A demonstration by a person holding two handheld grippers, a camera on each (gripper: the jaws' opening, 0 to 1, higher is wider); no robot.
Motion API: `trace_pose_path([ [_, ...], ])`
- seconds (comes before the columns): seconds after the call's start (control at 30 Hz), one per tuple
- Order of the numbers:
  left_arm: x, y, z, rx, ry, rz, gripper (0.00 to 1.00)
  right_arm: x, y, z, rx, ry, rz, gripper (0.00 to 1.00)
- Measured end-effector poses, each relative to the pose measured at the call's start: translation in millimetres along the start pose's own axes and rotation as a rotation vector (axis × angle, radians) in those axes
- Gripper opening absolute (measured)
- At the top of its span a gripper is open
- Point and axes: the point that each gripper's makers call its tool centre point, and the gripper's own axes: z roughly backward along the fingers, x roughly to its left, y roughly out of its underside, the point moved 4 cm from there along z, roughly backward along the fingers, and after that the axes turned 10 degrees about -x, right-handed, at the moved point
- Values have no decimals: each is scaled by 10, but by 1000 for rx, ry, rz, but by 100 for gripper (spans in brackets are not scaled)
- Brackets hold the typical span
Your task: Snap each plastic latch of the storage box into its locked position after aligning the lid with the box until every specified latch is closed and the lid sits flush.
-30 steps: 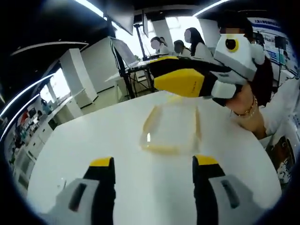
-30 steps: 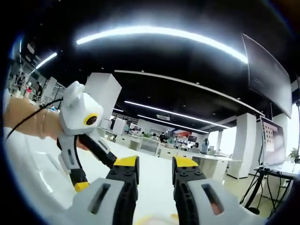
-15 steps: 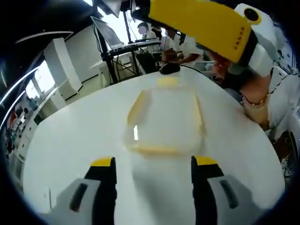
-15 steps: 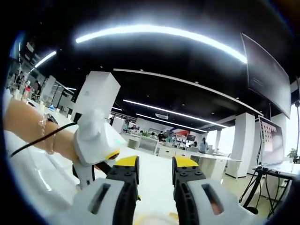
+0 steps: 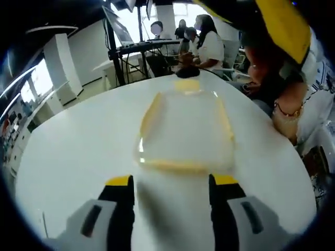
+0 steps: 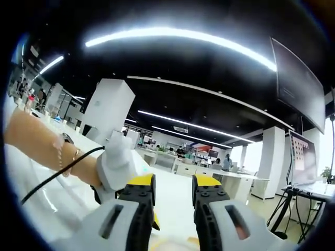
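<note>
A clear storage box (image 5: 184, 128) with its lid on lies on the round white table (image 5: 78, 151). Yellow latches run along its sides, with one at the far end (image 5: 187, 86) and one at the near end (image 5: 170, 166). My left gripper (image 5: 171, 183) is open just short of the near end, its yellow-tipped jaws wide apart. The right gripper's yellow jaw (image 5: 285, 26) hangs high at the upper right, above the box. In the right gripper view, my right gripper (image 6: 174, 183) points up at the ceiling with a narrow empty gap. The left gripper's white body (image 6: 118, 162) sits just behind it.
A hand with a bracelet (image 5: 285, 110) is at the table's right edge. Several seated people (image 5: 209, 44) and a stand with a screen (image 5: 118, 31) are beyond the far edge. An arm with a cable (image 6: 47, 151) crosses the left of the right gripper view.
The left gripper has come closer to the box's near end. The right gripper has risen toward the upper right above it. In the right gripper view, the left gripper has dropped lower, behind the jaws.
</note>
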Motion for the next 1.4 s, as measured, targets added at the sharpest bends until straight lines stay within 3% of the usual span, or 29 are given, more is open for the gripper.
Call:
trace_pose_path([
  [0.37, -66, -20, -96, -27, 39, -31, 54, 16, -7, -7, 0, -8, 5, 27],
  [0.57, -83, -36, -118, -53, 56, -35, 46, 53, -7, -15, 4, -26, 13, 27],
  [0.97, -119, -97, -183, -56, 73, -64, 39, 51, -1, 5, 12, -31, 13, 27],
  [1.4, -130, -92, -168, -29, 41, -16, 38, 50, 17, 4, 18, -27, 12, 27],
])
